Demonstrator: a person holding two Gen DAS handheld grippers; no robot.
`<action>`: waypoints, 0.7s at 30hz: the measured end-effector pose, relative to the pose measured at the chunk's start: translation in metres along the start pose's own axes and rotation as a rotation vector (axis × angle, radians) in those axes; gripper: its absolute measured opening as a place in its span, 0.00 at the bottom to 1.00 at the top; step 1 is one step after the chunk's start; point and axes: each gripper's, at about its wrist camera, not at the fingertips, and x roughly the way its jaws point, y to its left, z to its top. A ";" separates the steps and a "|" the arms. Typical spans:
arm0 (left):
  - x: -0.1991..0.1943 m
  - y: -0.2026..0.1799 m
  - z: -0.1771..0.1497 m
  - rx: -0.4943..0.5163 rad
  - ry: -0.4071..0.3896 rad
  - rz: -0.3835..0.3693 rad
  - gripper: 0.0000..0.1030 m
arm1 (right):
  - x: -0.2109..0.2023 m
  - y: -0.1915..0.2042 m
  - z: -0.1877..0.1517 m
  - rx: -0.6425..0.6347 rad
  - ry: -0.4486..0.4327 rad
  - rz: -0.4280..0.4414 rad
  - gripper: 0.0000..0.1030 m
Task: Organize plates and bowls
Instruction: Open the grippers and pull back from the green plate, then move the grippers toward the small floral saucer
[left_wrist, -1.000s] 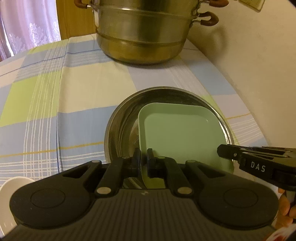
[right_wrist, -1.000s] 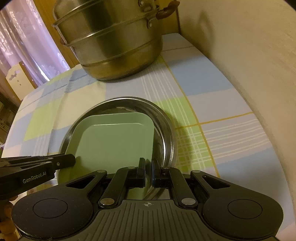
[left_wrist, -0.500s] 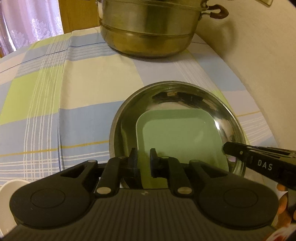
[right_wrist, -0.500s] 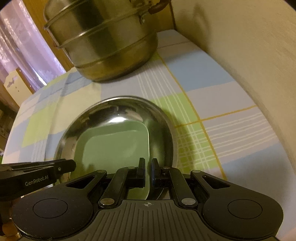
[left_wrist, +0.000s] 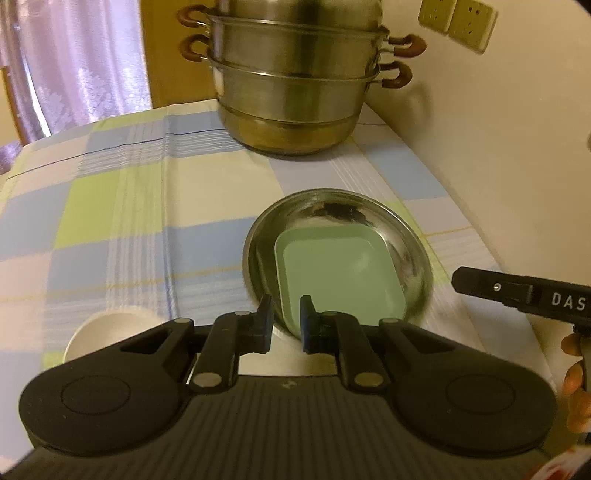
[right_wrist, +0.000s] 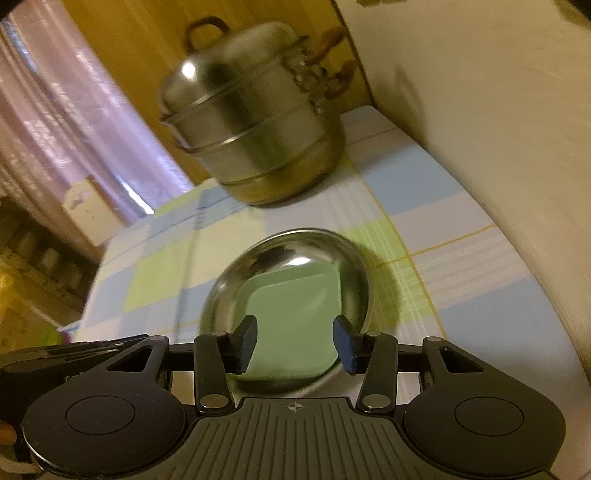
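A square pale green plate (left_wrist: 338, 275) lies inside a round steel plate (left_wrist: 332, 206) on the checked tablecloth; both also show in the right wrist view, the green plate (right_wrist: 295, 314) inside the steel plate (right_wrist: 280, 251). My left gripper (left_wrist: 286, 319) is open and empty, raised just behind the plates' near edge. My right gripper (right_wrist: 295, 341) is open wide and empty, above and behind the plates. The right gripper's side (left_wrist: 517, 295) shows at the right of the left wrist view.
A tall steel steamer pot (left_wrist: 295, 85) with brown handles stands at the back of the table, near the wall (left_wrist: 498, 147). A white bowl (left_wrist: 107, 328) sits at the near left. The table's right edge runs along the wall.
Both grippers let go of the green plate, opened and pulled back and up. The green plate now rests flat in the steel plate.
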 end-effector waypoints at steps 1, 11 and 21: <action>-0.010 -0.001 -0.007 -0.004 -0.003 0.005 0.12 | -0.007 0.000 -0.004 -0.002 -0.002 0.010 0.49; -0.086 -0.016 -0.084 -0.104 -0.013 0.067 0.12 | -0.065 0.000 -0.055 -0.038 0.059 0.085 0.64; -0.133 -0.040 -0.150 -0.192 -0.030 0.137 0.12 | -0.102 0.003 -0.105 -0.135 0.130 0.116 0.69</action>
